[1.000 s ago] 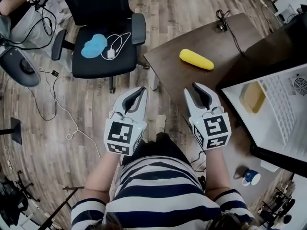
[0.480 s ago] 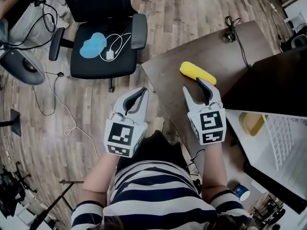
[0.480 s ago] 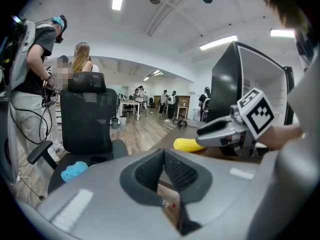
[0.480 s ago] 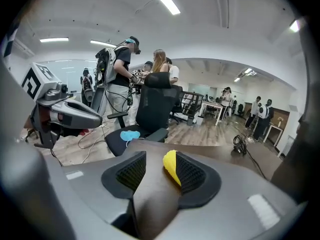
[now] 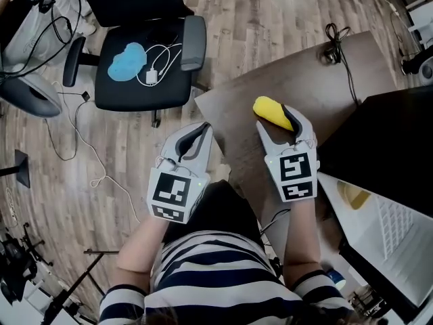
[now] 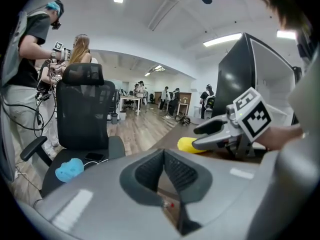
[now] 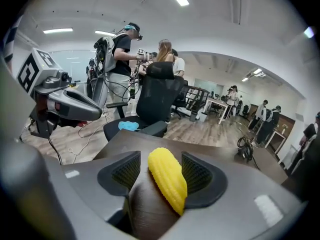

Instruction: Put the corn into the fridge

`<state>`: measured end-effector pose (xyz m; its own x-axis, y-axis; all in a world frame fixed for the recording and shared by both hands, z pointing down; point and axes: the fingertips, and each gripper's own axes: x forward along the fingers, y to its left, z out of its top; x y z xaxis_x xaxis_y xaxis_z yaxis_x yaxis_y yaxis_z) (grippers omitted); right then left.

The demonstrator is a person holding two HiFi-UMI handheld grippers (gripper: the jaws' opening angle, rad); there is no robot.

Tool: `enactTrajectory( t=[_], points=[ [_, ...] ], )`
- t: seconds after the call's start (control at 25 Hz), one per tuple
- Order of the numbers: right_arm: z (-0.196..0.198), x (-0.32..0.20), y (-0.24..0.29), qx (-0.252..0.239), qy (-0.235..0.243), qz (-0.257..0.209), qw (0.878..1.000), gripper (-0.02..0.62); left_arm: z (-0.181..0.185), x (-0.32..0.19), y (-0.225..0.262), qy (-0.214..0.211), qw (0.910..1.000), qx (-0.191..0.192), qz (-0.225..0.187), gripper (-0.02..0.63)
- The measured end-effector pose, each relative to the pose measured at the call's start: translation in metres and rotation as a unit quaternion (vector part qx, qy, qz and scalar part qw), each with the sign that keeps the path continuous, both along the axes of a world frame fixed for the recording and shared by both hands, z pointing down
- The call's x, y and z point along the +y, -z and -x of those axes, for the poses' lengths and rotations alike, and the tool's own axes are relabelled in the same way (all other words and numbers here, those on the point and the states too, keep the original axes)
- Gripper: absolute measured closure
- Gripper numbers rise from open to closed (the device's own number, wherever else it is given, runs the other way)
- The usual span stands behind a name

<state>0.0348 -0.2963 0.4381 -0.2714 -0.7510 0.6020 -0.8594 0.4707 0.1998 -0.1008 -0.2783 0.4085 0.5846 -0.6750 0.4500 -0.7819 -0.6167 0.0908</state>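
The yellow corn (image 5: 269, 108) lies on the dark wooden table (image 5: 304, 73) near its left corner. My right gripper (image 5: 281, 122) reaches over the table edge with its jaws opening, one on each side of the corn. In the right gripper view the corn (image 7: 167, 179) lies on the tabletop between the two ribbed pads, which do not press on it. My left gripper (image 5: 196, 131) hovers over the floor to the left of the table, shut and empty. The left gripper view shows its closed jaws (image 6: 163, 156), with the corn (image 6: 186, 144) and the right gripper (image 6: 210, 134) ahead.
A black office chair (image 5: 179, 90) with a blue object (image 5: 127, 63) and a white cable on it stands ahead on the left. The black fridge (image 5: 392, 147) stands at the right, its white door (image 5: 399, 249) swung open. A black cable (image 5: 335, 39) lies on the table's far end.
My right gripper has moved forward over the table to the corn, and its jaws have widened around it. The left gripper has also shifted forward a little, still shut.
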Motion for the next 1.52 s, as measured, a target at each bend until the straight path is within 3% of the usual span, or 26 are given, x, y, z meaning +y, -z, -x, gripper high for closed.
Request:
enactTrajectory(
  t=[0.28,0.56,0.88,1.28,1.52],
  points=[
    [0.002,-0.013,-0.02,0.028,0.037,0.03,0.998,0.317,-0.015,-0.012,-0.012,-0.007,0.9999,0.002,0.014,0.606],
    [-0.002,-0.024,-0.036,0.078,0.041,0.036,0.996,0.299,-0.016,-0.02,-0.023,-0.004,0.9996,0.002,0.026,0.606],
    [-0.004,-0.025,-0.052,0.145,0.068,0.058,0.985,0.285,-0.015,-0.023,-0.033,0.002,0.9995,-0.001,0.033,0.606],
    [0.009,-0.019,-0.049,0.165,0.09,0.076,0.979,0.304,-0.013,-0.019,-0.029,0.006,0.9995,-0.003,0.03,0.606],
    [0.016,-0.008,-0.049,0.163,0.074,0.1,0.979,0.314,-0.006,-0.015,-0.022,0.013,0.9997,-0.002,0.023,0.606]
  ],
)
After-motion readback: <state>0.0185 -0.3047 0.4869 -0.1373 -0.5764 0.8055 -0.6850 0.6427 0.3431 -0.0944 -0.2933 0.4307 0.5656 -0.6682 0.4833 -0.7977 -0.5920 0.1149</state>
